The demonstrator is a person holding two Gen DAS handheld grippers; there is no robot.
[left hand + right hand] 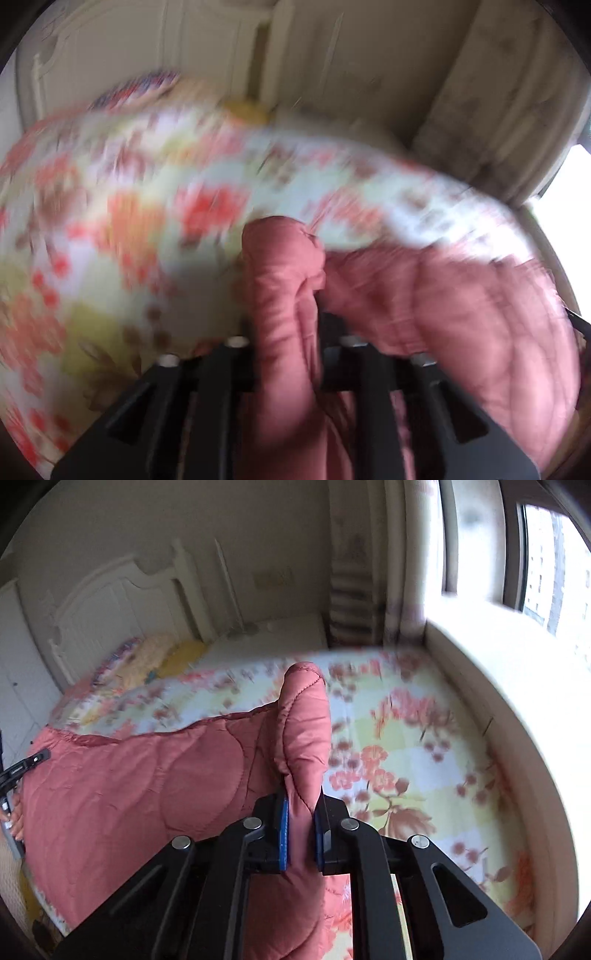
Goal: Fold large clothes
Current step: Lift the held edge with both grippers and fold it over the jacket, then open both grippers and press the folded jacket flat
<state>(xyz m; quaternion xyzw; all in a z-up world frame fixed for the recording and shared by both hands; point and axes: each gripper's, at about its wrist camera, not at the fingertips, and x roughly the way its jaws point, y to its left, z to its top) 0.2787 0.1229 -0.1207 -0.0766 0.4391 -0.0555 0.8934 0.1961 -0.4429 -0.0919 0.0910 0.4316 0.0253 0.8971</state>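
Observation:
A large dusty-pink quilted garment (122, 786) is stretched above a bed. My right gripper (301, 812) is shut on one corner of it; the fabric sticks up between the blue pads (283, 830). My left gripper (284, 317) is shut on another bunched corner of the same pink garment (461, 302), which drapes to the right. The left view is heavily blurred. The left gripper also shows at the left edge of the right wrist view (26, 766), at the far corner of the garment.
The bed has a floral sheet (406, 760) in pink, yellow and white. A white headboard (110, 605) stands at the back, with pillows (147, 657) below it. A low cream wall ledge (517, 686) and a window (546, 561) run along the right.

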